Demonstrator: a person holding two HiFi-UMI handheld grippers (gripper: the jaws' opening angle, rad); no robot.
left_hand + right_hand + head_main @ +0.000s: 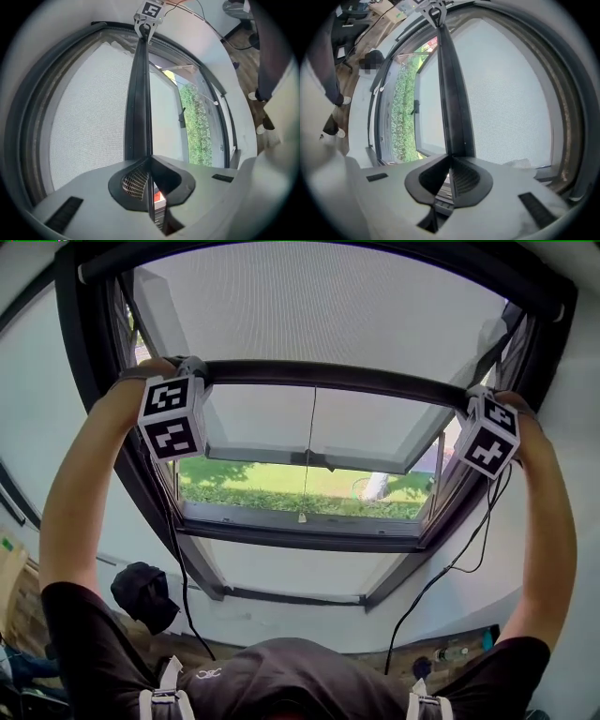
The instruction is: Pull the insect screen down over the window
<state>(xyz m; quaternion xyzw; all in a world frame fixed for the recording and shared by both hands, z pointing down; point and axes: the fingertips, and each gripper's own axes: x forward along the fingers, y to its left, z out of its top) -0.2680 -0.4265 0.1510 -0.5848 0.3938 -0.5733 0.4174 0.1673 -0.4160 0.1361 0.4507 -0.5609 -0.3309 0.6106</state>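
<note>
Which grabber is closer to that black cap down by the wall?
Left. The left gripper clamps the left end of the screen bar, above the black cap; the right gripper clamps the bar's right end, across the window from it.

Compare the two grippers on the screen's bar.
The left gripper clamps the bar at its left end, the right gripper at its right end. In the head view the left gripper sits a little higher than the right gripper. Both have jaws shut on the bar.
</note>
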